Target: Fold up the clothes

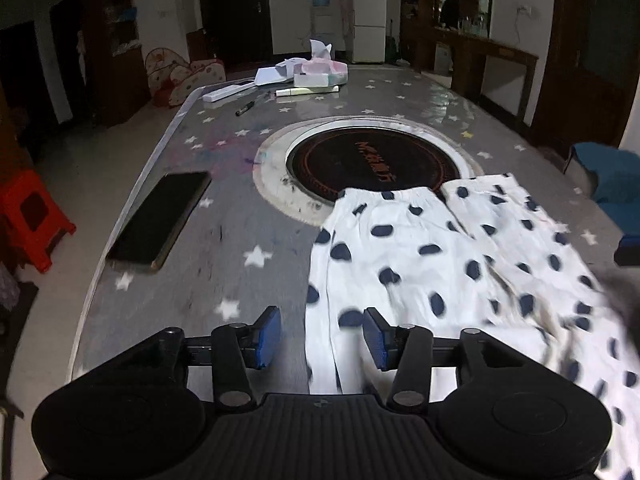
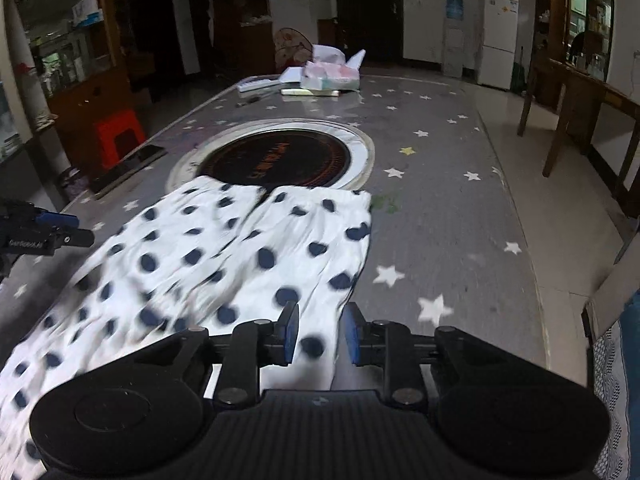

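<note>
A grey table (image 1: 224,240) printed with white stars has a round black cooktop (image 1: 372,164) set into its middle. White polka-dot trousers (image 1: 440,264) lie spread just nearer than the cooktop, their far edge overlapping its rim, and a dark phone (image 1: 160,220) lies left of it. Beyond the cooktop sit a tissue pack (image 1: 320,72), papers (image 1: 272,74), a white remote (image 1: 228,91) and a marker (image 1: 245,108).

Table (image 1: 420,96): round inset plate (image 1: 372,168) at centre. Garment (image 1: 440,264) on near side, far hem overlapping plate's near rim. Phone (image 1: 160,220) at left edge, left of plate. Papers, tissue pack (image 1: 320,72), marker (image 1: 245,108) at far end.
</note>
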Demonstrator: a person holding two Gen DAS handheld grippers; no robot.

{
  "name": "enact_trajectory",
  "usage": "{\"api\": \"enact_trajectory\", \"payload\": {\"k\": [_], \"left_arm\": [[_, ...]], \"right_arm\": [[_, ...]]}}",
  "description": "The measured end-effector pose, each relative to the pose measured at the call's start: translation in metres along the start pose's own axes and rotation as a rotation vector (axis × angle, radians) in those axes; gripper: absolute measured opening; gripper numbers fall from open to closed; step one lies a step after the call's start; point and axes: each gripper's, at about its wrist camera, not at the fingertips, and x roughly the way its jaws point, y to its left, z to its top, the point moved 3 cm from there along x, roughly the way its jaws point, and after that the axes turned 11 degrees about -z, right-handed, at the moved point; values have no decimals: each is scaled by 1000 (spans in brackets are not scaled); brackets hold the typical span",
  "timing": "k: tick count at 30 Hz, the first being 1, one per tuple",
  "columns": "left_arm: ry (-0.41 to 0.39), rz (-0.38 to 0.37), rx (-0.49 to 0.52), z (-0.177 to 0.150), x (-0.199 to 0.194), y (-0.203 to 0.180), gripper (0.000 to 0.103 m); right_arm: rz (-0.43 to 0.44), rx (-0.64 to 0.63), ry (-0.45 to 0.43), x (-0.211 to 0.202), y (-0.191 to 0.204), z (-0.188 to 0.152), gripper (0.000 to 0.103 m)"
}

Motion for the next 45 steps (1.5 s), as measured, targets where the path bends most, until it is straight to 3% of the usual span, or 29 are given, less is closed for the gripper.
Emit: {"api": "enact_trajectory", "payload": {"k": [9,16,22,28,45], "left_arm": [[-9,-53,0,34,55,5,53],[-30,-70,18,53,80,-1,53],[-25,-75,28,57,97,-2,51],[-19,-89,31,55,103,-1,38],[-54,-90,21,60,106,5,43]], "right_arm": [[-15,59,16,68,-15,31,26],[-4,58,19,97,-17,42,33],[2,35,28,107,-12,42,33],[3,32,28,112,-13,40,33],[-9,14,6,116,-13,43,32]]}}
